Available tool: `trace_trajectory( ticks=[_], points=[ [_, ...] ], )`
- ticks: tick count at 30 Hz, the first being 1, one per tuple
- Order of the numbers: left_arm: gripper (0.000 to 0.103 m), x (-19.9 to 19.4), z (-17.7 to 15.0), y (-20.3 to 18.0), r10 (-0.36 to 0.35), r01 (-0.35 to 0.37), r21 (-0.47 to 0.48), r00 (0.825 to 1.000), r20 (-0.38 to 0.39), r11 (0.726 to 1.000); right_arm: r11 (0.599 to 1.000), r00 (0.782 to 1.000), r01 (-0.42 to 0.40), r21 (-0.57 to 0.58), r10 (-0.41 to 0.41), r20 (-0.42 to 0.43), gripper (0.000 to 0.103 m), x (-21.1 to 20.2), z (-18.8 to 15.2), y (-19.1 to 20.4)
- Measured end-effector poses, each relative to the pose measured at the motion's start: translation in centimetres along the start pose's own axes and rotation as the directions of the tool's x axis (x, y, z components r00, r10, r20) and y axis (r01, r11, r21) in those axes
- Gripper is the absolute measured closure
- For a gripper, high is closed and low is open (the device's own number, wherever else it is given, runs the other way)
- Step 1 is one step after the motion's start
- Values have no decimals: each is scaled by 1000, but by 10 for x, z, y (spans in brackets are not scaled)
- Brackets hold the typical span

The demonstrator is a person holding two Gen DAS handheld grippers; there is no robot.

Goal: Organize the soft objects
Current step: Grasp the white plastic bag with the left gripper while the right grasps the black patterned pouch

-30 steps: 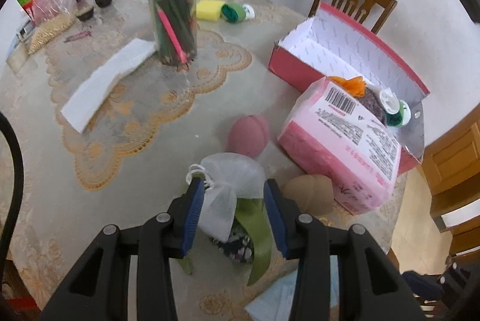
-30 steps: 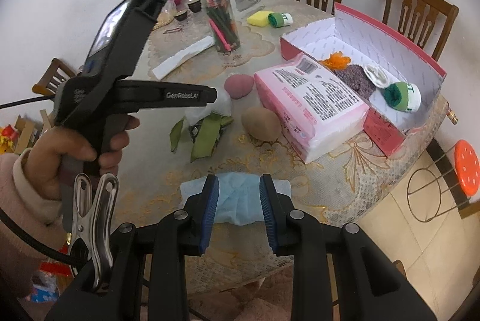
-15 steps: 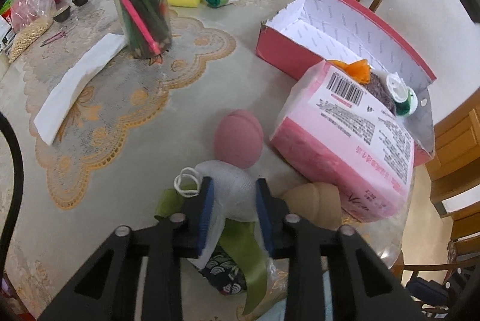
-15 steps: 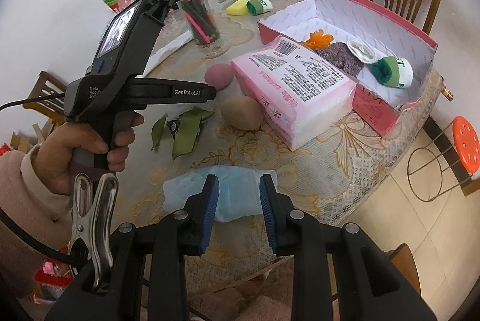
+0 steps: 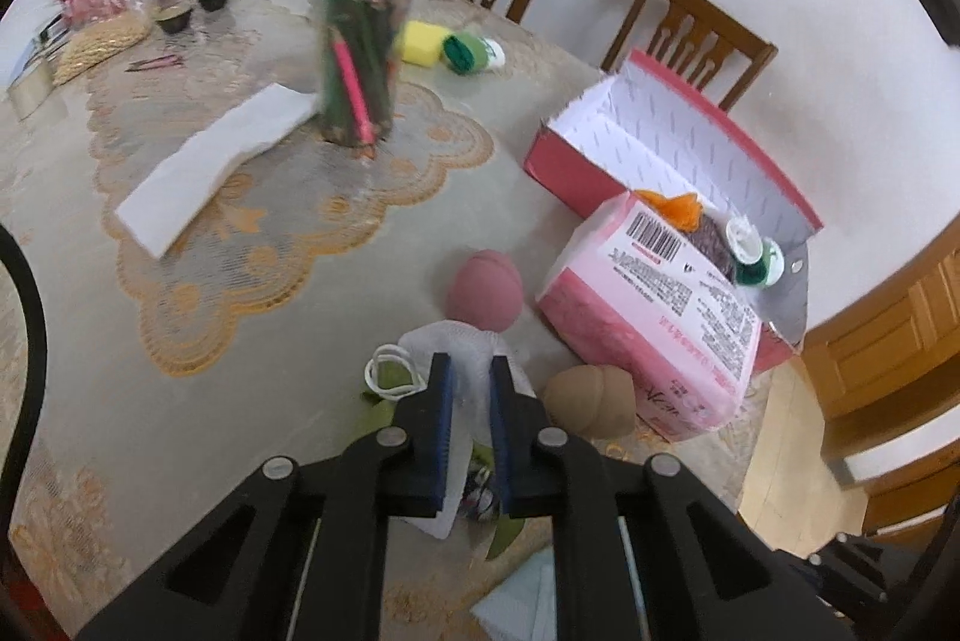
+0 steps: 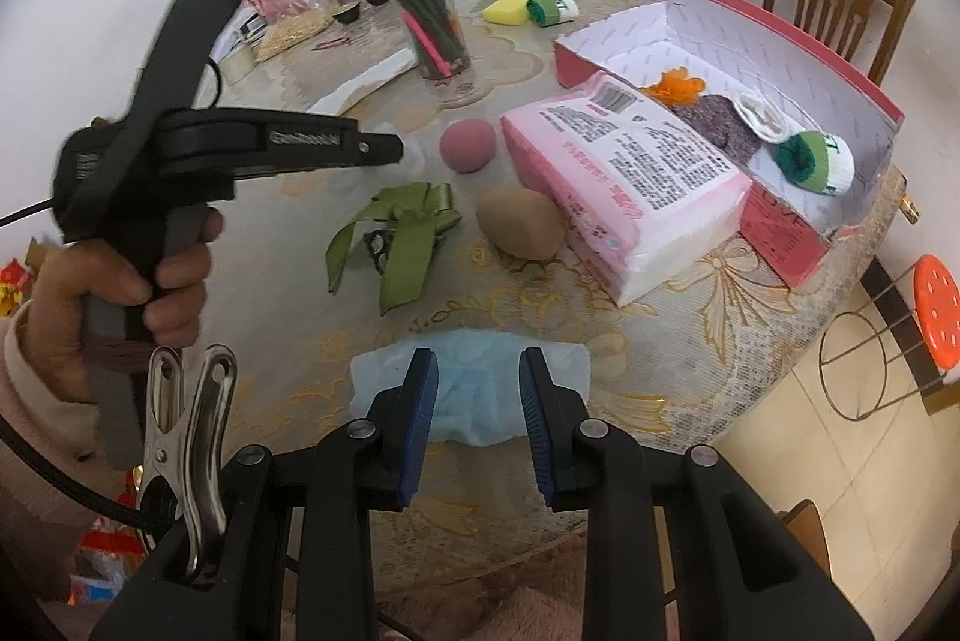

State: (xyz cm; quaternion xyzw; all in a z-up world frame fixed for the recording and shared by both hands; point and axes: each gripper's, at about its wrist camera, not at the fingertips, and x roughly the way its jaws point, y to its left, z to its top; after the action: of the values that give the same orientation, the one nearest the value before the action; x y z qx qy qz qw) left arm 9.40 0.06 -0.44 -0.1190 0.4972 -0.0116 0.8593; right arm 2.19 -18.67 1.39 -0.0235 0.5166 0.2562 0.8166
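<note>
White mesh pouch (image 5: pixel 465 368) pinched in left gripper (image 5: pixel 469 389), lower centre of left-wrist view.

Looks v. light, limp, sheer; prob. sags & swings once clear of table, so grip on bunched body betw. pads seems sound, tho drawstring loop (image 5: pixel 390 374) at left may snag on green ribbon (image 6: pixel 408 233) under it. Jaws nearly shut, fabric squeezed betw. them. Pink sponge (image 5: pixel 485 290) just behind pouch, tan sponge (image 5: pixel 591 398) lower right, pink tissue pack (image 5: pixel 654 329) leaning on red box (image 5: pixel 672 143) at right. Right gripper (image 6: pixel 477 395) partly open over blue face mask (image 6: pixel 474 383) at bottom centre of own view; holding nothing, contact w/ mask unclear. Pouch hidden behind left tool in right-wrist view; pouch's lower part masked by jaws; contents, if any, can't tell. Far items blurred.
</note>
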Motion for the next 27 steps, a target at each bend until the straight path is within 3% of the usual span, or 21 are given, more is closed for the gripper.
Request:
trace_trajectory(
  ticks=[7,15,23,27],
  points=[
    [91,-34,-19,23,62,-60,-40,997,44,997,998,1000,-30,-52,30,-8,74,6,5,15],
    [91,-55,-54,59,122,-114,-149,992,44,982,992,994,-96,-85,92,-57,74,31,27,38],
    [91,-59,-85,82,134,-124,-241,991,25,963,974,987,-152,-170,142,-70,74,56,47,74],
    [91,-57,-94,85,126,-117,-267,992,15,957,971,984,-147,-190,125,-126,74,78,52,83]
  ],
)
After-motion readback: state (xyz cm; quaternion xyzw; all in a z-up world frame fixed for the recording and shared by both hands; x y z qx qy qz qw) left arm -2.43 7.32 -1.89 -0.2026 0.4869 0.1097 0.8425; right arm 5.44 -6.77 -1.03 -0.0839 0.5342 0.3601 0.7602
